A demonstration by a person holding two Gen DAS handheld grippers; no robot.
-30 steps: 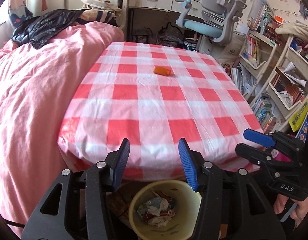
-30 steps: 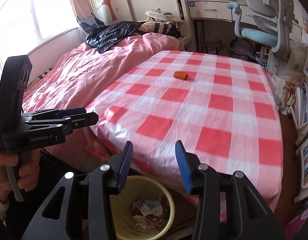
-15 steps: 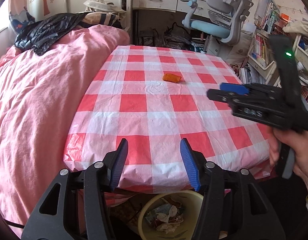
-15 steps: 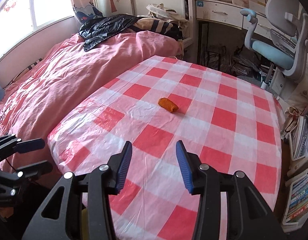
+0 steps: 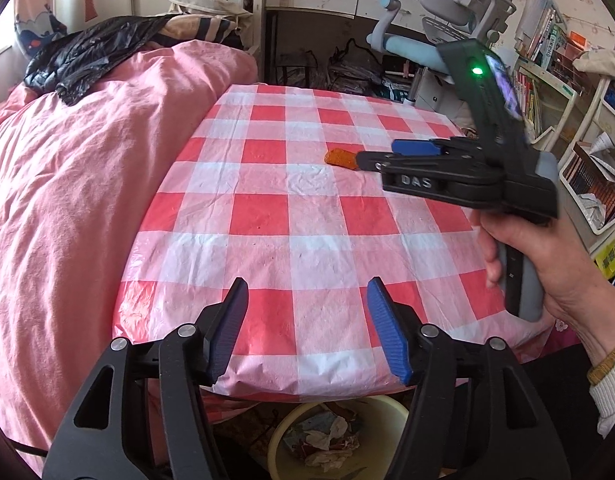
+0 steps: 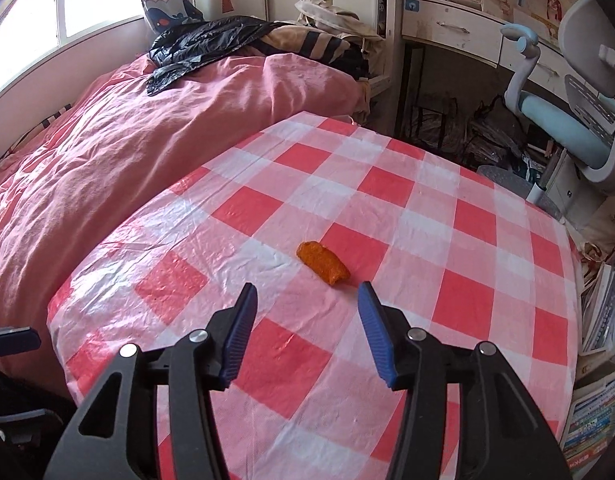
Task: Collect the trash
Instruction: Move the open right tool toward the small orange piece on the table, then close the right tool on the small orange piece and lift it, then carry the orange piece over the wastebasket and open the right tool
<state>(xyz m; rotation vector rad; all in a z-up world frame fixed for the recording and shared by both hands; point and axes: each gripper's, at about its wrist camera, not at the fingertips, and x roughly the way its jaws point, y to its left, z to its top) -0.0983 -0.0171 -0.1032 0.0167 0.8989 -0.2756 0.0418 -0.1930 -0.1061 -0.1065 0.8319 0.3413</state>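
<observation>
Since a second ago the right tool (image 6: 307, 312) has travelled from the near edge of the counter (image 5: 267, 216), above the bin, out over the cloth toward the middle; the left tool (image 5: 307, 312) has crept only a little forward, so the bin (image 5: 371, 412) now shows as a sliver under the near edge rather than in full. Right tool: jaws opening, nothing between them, blue pads apart and tilted down at the cloth. Orange scrap of trash (image 6: 322, 263) lies flat near the counter's middle, just ahead of the right tool's tips and slightly toward its right pad, not touched. From the left wrist view the same scrap (image 5: 339, 158) is partly hidden behind the right tool's (image 5: 381, 156) tips. A hand (image 5: 547, 264) grips that tool's handle over the right edge of the counter. Left tool: jaws opening, empty, hanging over the near edge. Bin holds crumpled paper and sits on the floor below that edge. Counter is covered in a red-and-white checked cloth (image 6: 427, 216), otherwise bare around the scrap on every side. Left edge butts against a bed with a pink cover (image 6: 127, 152); far edge faces a desk and a grey-blue chair (image 6: 567, 120); right edge runs close to bookshelves (image 5: 579, 152).
</observation>
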